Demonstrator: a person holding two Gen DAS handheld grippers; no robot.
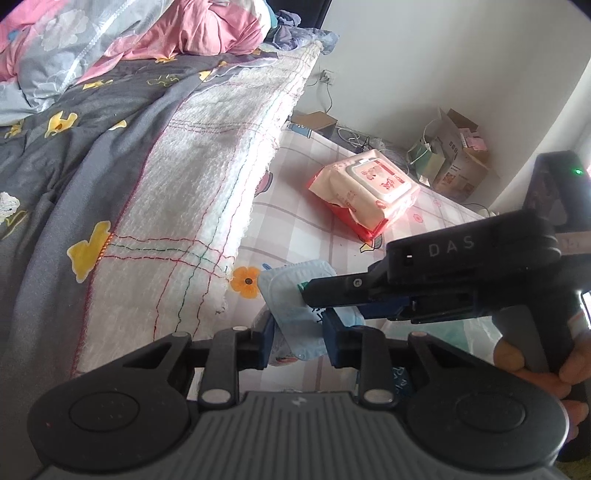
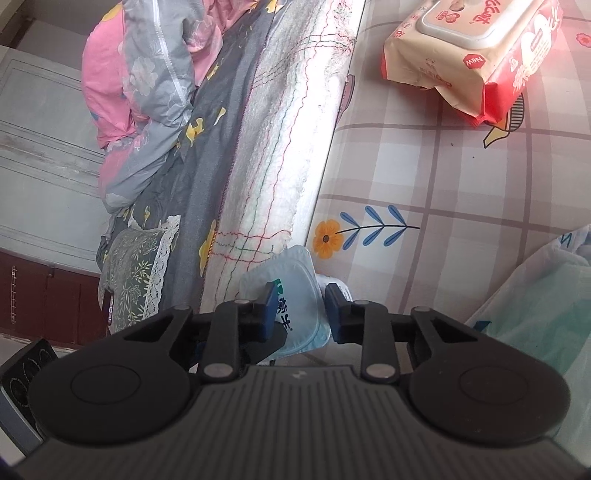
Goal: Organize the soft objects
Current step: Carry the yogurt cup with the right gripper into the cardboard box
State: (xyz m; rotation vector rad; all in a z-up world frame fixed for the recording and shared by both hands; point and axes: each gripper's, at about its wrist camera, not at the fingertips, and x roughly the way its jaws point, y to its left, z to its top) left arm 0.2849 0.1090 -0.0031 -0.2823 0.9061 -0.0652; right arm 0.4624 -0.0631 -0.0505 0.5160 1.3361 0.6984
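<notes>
Home bedroom. Bed (image 1: 317, 229) covered by checked sheet with flower print. Grey quilt (image 1: 74, 155) with yellow print plus white woven blanket (image 1: 207, 177) folded along bed's left side. Pink-grey floral duvet (image 1: 110, 33) bunched at far end. Wet-wipes pack (image 1: 364, 190) lying on sheet. Cardboard boxes (image 1: 454, 155), wall socket (image 1: 327, 75) and cables in far corner by white wall. Leaf-print pillow (image 2: 136, 273) with lace edge at bed's near edge.

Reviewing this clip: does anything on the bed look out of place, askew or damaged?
The white towel-like blanket has a ragged, fraying edge with loose threads beside the checked sheet. The wet wipes pack lies crumpled and askew on that sheet. Both the left gripper and right gripper bracket one pale blue pouch.
</notes>
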